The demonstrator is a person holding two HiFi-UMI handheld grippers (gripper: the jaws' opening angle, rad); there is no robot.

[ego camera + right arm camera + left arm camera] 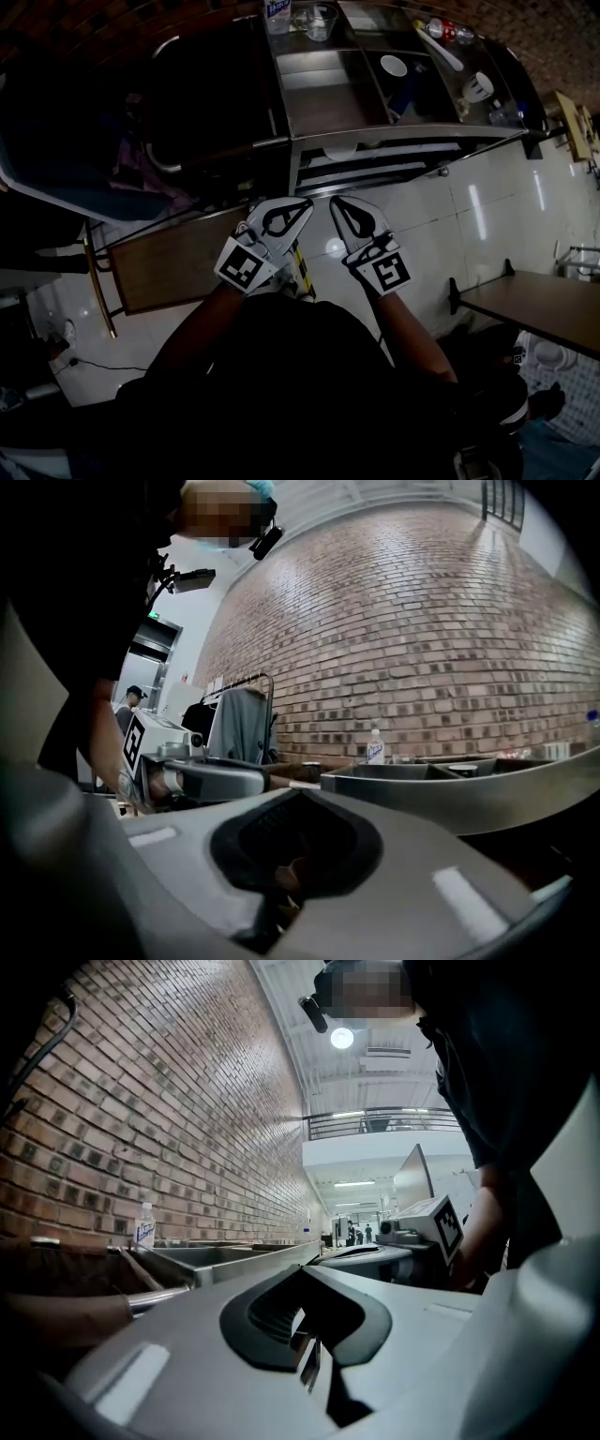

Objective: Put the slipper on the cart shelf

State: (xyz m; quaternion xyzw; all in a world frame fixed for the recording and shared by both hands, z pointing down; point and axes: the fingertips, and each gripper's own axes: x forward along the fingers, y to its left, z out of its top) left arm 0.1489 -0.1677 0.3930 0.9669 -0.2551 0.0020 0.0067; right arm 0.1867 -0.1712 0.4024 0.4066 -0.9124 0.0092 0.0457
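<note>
Slipper: prob. the pale rounded shape (339,150) at the front of the cart's (403,137) shelf just under the top tray. The shot is too dark to be sure.

Head view, looking steeply down: two grey tongs are held side by side in front of the person's dark torso, tips toward the cart. The left tongs (307,201) and the right tongs (334,201) are both clenched, nothing between the jaws. Their tips are near each other but apart. Each carries a cube w/ black-and-white square markers. The steel cart's top tray holds a plastic bottle (277,13), a clear container (319,21) and a white bowl (394,66). A brown counter (178,262) stands at left and another (539,305) at right, on a glossy white tiled floor (487,202).

Left gripper view: jaws pressed together, empty. Beyond them is the cart's steel tray w/ the bottle upright at far left, and a brick wall (169,1119) behind. The right tongs' marker cube shows at right, the person's forearm beside it.

Right gripper view: jaws closed tight, nothing held. The cart's tray edge runs across at right, w/ the bottle upright beyond it against the brick wall. At left — the left tongs' marker cube, a grey garment (239,726) hanging on a rack, and a person (131,700) in the bg.
</note>
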